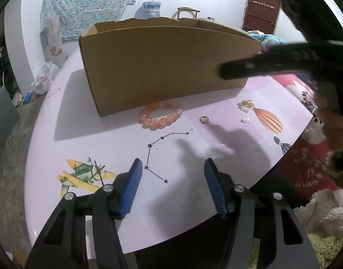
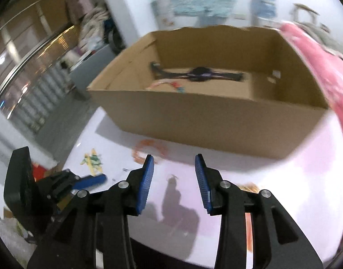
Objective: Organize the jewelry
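Left wrist: pale pink table (image 1: 250, 103) with printed plane and constellation, white walls, brown door (image 1: 261, 6). Cardboard box (image 1: 162, 67) mid-table; orange bead bracelet (image 1: 161, 115) just before it, ring (image 1: 204, 119) nearby. Left gripper (image 1: 171, 186) and right gripper (image 2: 174, 179) both parted, empty.

A pale pink bench (image 1: 117, 134) printed with balloons, a plane and a star pattern carries an open brown cardboard box (image 1: 162, 67). Just before the box lies an orange beaded bracelet (image 1: 161, 115); to its right, a small ring (image 1: 204, 119) and gold trinkets (image 1: 245, 105).
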Demonstrator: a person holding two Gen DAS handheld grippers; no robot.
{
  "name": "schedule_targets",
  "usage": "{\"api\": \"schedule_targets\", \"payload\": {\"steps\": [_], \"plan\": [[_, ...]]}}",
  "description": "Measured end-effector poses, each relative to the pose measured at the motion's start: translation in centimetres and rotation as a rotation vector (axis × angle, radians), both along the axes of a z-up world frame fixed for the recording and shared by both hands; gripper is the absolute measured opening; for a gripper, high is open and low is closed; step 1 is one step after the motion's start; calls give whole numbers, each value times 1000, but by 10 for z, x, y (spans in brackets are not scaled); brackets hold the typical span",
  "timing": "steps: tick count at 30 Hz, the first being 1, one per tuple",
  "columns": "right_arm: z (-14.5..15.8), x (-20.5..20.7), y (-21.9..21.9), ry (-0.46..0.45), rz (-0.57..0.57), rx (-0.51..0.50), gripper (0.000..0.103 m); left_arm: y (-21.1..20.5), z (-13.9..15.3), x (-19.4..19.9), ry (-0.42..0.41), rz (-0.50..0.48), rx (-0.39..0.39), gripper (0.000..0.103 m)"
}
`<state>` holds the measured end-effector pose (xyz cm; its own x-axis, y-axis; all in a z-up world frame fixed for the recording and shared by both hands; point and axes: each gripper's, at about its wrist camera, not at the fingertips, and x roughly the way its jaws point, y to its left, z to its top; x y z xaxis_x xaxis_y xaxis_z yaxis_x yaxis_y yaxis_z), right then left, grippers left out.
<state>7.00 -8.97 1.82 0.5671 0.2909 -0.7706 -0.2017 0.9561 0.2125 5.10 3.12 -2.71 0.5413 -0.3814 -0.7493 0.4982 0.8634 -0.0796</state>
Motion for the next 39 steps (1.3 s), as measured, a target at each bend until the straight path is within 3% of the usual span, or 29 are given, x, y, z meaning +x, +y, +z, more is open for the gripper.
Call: {"api": "schedule_targets", "payload": {"steps": [4, 7, 9, 21, 27, 32, 39], "plan": [[-6, -24, -37, 28, -115, 25, 36, -4, -2, 2, 20, -21, 3, 56], [-17, -40, -54, 66, -167, 48, 23, -11, -3, 4, 24, -46, 17, 56], [-28, -48, -60, 96, -185, 61, 20, -18, -2, 6, 20, -63, 24, 56], [-50, -49, -56, 117, -162, 36, 18, -54, 6, 25, 3, -92, 29, 55], [-51, -48, -60, 100, -165, 50, 18, -71, 6, 41, 8, -124, 57, 45], [-52, -50, -68, 95, -169, 75, 18, -80, -3, 53, 47, -116, 108, 27], [-51, -50, -78, 93, -172, 98, 18, -81, -4, 55, 28, -127, 154, 19]]}}
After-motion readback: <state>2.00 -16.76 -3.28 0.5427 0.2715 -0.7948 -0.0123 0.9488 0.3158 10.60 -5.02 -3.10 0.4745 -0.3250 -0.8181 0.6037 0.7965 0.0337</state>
